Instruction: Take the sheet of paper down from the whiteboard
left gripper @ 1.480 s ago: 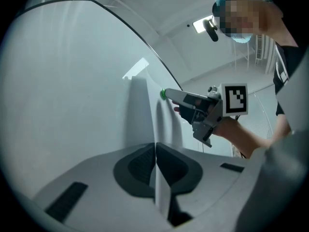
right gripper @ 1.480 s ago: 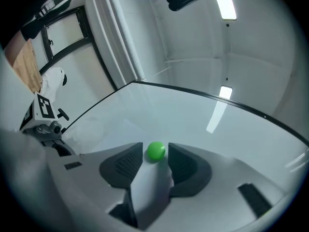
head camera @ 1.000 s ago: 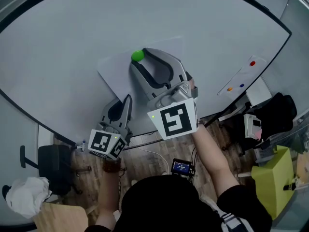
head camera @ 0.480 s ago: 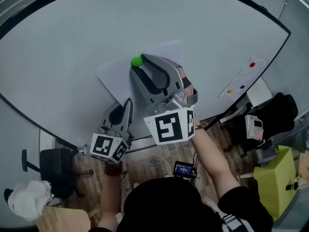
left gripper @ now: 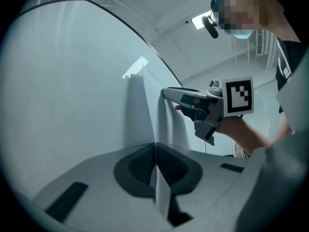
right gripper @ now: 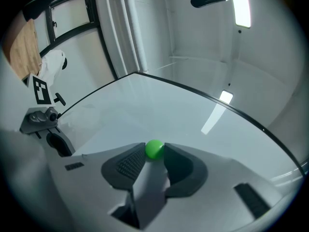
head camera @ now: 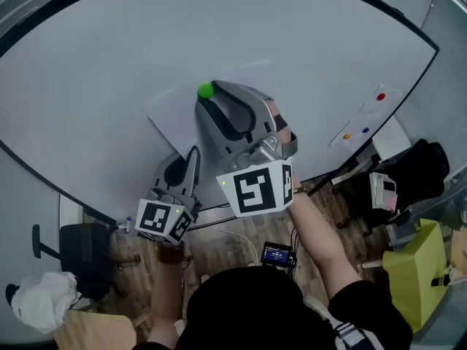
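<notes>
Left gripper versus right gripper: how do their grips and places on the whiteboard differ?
The left gripper is shut on the lower edge of the sheet of paper; the right gripper has just been closing its jaws onto the green magnet at the sheet's top. The left gripper sits lower on the whiteboard, the right gripper higher. Both point at the board.

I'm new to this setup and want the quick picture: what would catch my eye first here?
The bright green magnet in the middle of the whiteboard stands out, pinning the sheet of paper near its upper edge. The right tongs have just been closing and now pinch the magnet between their tips. Lower down, the left tongs are clamped shut on the paper's bottom edge.
</notes>
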`<state>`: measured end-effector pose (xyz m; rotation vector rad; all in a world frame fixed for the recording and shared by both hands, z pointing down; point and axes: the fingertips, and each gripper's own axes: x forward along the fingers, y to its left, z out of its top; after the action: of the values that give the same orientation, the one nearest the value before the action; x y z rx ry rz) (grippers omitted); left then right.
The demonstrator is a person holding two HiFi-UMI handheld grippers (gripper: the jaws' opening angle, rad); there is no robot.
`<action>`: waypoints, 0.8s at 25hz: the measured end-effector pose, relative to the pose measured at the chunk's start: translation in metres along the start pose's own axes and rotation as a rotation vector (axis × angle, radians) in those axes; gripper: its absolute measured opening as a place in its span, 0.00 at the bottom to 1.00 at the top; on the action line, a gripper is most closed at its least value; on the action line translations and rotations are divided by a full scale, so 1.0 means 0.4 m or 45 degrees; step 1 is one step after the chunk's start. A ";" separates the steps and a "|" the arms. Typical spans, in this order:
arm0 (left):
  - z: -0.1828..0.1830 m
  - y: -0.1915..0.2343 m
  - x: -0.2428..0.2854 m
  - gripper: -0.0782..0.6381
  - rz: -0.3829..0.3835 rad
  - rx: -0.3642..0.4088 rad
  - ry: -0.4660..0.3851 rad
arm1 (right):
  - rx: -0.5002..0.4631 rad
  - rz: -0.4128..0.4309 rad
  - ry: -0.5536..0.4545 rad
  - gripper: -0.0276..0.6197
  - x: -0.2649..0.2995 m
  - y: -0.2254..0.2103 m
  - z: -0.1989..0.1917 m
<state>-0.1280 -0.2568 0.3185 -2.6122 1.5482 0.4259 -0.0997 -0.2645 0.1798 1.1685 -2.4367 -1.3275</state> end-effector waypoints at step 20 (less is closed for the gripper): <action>0.002 0.004 -0.003 0.12 0.020 -0.003 0.003 | 0.032 0.004 -0.027 0.22 -0.002 0.000 0.005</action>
<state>-0.1300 -0.2564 0.3179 -2.6047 1.5713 0.4267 -0.1000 -0.2628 0.1786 1.1620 -2.4762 -1.3188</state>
